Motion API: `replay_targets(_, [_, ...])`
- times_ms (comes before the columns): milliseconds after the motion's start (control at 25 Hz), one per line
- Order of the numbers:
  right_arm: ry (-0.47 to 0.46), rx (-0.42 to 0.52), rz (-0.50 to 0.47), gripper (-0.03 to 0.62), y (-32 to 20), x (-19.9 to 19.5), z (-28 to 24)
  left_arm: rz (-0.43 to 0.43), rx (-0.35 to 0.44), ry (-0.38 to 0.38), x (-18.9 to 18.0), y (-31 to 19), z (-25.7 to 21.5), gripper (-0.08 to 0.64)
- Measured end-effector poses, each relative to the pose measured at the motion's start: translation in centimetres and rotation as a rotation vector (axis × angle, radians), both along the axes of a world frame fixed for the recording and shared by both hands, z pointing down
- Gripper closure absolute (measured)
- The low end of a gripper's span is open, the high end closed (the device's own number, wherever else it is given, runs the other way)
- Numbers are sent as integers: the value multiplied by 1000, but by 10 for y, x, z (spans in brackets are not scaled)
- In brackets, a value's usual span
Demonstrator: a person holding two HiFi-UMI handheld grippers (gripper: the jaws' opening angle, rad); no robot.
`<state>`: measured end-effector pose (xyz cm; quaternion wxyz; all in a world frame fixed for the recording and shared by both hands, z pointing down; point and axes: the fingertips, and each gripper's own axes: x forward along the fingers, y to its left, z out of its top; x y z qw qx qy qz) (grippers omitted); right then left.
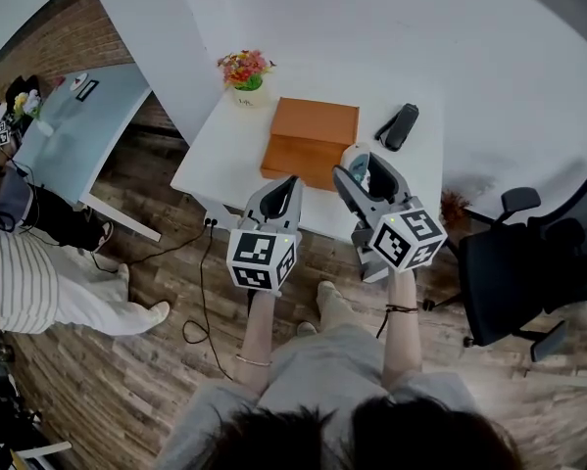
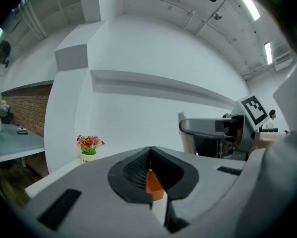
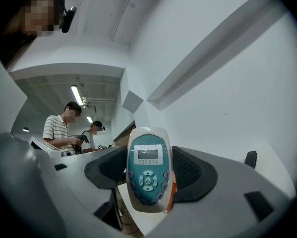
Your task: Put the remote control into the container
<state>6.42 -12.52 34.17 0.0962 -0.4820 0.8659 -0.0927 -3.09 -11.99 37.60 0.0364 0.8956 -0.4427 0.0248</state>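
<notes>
Your remote (image 3: 148, 170) looks like glossy, smooth plastic. The container (image 1: 311, 140) is matt; floor (image 1: 126, 380) = wood planks.

A white rectangular desk (image 1: 215, 155) stands against a plain white wall (image 1: 391, 18), which carries a long horizontal ledge (image 2: 158, 83) higher up. The floor (image 1: 126, 390) is grey-brown wood plank, with a thin black cable (image 1: 204, 282) trailing across it below the desk. To the left, a stretch of red-brown brick wall (image 1: 63, 42) runs behind a pale blue-grey table (image 1: 87, 125) — small clutter lies at its far end. A black swivel office chair (image 1: 528, 272) sits to the right of the desk. Overhead, long strip lights (image 2: 249, 6) glow — the room is evenly and brightly lit.
</notes>
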Motion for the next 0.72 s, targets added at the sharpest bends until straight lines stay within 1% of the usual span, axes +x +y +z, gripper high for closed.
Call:
replay_targets(160, [-27,3,-18,311,-36,4,-6,-4,-3,-7,5,-32,-1,557])
replay_targets(360, [-36,-4,-54,311,-71,1,-10,-28,-10,15,4,-67,-4,557])
replay_targets(480, [-37,-23,-67,310,-87,3,1,-33,-27,20,8,-84,5,557])
replay_targets(720, [-10,-69,-94,311,-125,1,24,-55,-68,25,8,-117,28,557])
